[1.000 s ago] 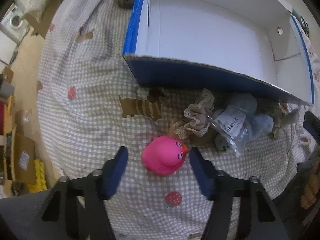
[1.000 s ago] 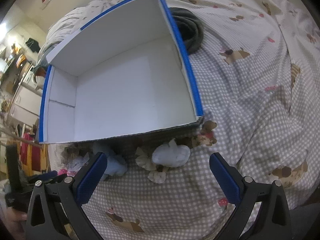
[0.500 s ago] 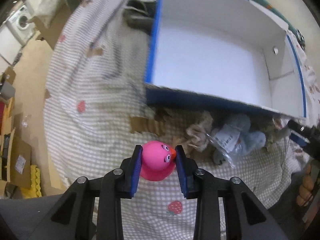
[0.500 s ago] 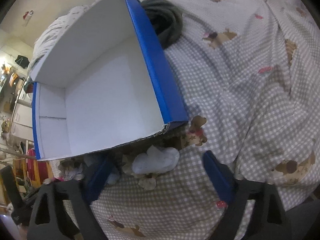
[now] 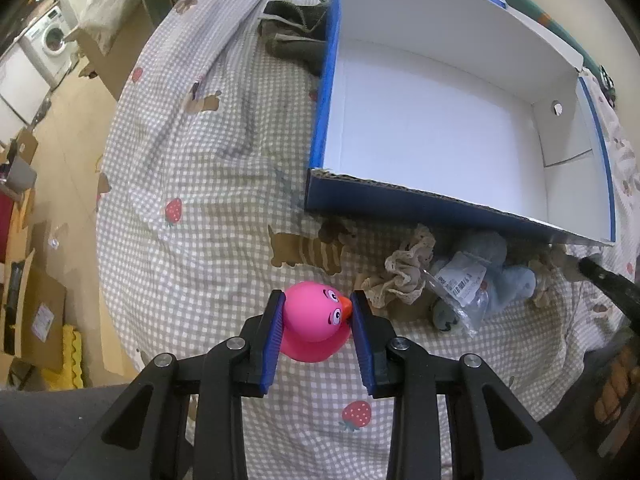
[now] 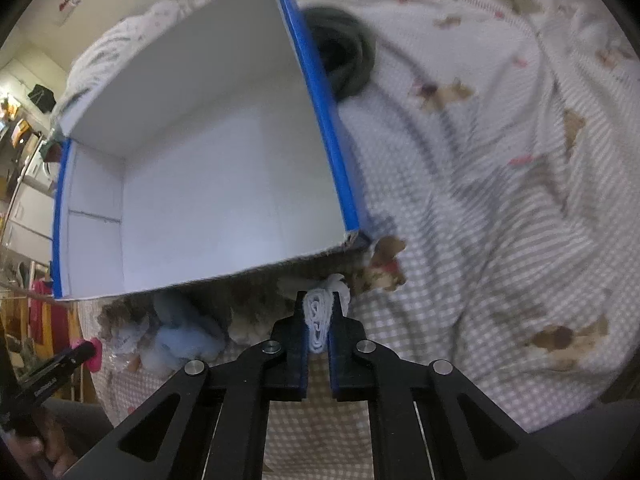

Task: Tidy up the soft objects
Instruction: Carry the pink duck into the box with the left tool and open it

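My left gripper (image 5: 316,300) is shut on a pink soft duck toy (image 5: 314,326) and holds it above the checked bedspread, in front of the empty blue-and-white cardboard box (image 5: 440,92). My right gripper (image 6: 318,300) is shut on a white rolled cloth (image 6: 319,314) just before the box's near right corner (image 6: 352,236). A lace scrunchie (image 5: 406,276), a bagged item (image 5: 460,284) and a light blue plush (image 5: 516,280) lie along the box's front wall. The blue plush also shows in the right wrist view (image 6: 180,340).
A dark folded garment (image 5: 296,36) lies left of the box; it shows in the right wrist view (image 6: 344,52) behind the box. The bedspread (image 5: 208,184) drops off at the left to a floor with cardboard boxes (image 5: 36,312). The other gripper's tip (image 5: 608,280) shows at right.
The left gripper closed on the pink duck and lifted it. The right gripper moved forward and closed on the white cloth, which earlier lay on the bed between open jaws.
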Action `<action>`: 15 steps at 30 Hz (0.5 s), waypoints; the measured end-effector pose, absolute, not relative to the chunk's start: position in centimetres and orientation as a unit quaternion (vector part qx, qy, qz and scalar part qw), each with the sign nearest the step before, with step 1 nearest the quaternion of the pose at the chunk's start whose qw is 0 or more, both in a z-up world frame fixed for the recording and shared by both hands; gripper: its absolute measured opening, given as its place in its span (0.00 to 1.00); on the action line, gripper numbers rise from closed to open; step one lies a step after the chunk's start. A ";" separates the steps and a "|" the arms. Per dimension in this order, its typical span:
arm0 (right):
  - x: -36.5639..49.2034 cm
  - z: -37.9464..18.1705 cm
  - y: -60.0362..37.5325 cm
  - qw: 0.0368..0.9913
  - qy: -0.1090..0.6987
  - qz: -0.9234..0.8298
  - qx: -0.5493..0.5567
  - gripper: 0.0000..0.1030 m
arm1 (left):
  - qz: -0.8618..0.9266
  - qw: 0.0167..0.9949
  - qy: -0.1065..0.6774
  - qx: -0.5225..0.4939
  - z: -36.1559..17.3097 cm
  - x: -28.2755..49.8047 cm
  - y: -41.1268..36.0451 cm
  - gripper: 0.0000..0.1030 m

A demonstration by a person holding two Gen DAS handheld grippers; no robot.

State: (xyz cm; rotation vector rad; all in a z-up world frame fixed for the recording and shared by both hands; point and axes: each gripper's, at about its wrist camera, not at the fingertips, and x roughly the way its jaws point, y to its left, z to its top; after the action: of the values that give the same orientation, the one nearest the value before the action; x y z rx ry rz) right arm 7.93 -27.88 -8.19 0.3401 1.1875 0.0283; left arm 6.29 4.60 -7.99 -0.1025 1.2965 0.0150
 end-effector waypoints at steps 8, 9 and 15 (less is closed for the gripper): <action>5.8 -5.1 -27.4 0.833 0.532 0.049 0.142 0.09 | 0.018 0.799 0.600 -0.043 -7.7 6.2 4.7 0.29; 5.6 -5.1 -27.3 0.832 0.533 0.058 0.145 0.09 | 0.018 0.798 0.600 -0.043 -7.7 6.2 4.6 0.29; 4.8 -4.2 -26.3 0.835 0.520 0.100 0.149 0.09 | 0.027 0.805 0.592 -0.036 -7.0 5.7 4.4 0.29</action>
State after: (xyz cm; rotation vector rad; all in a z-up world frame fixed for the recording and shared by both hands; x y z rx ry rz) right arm 4.84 -26.30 -4.24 0.3165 1.1010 0.2108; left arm 5.67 4.36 -6.99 -0.0775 1.2668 0.0581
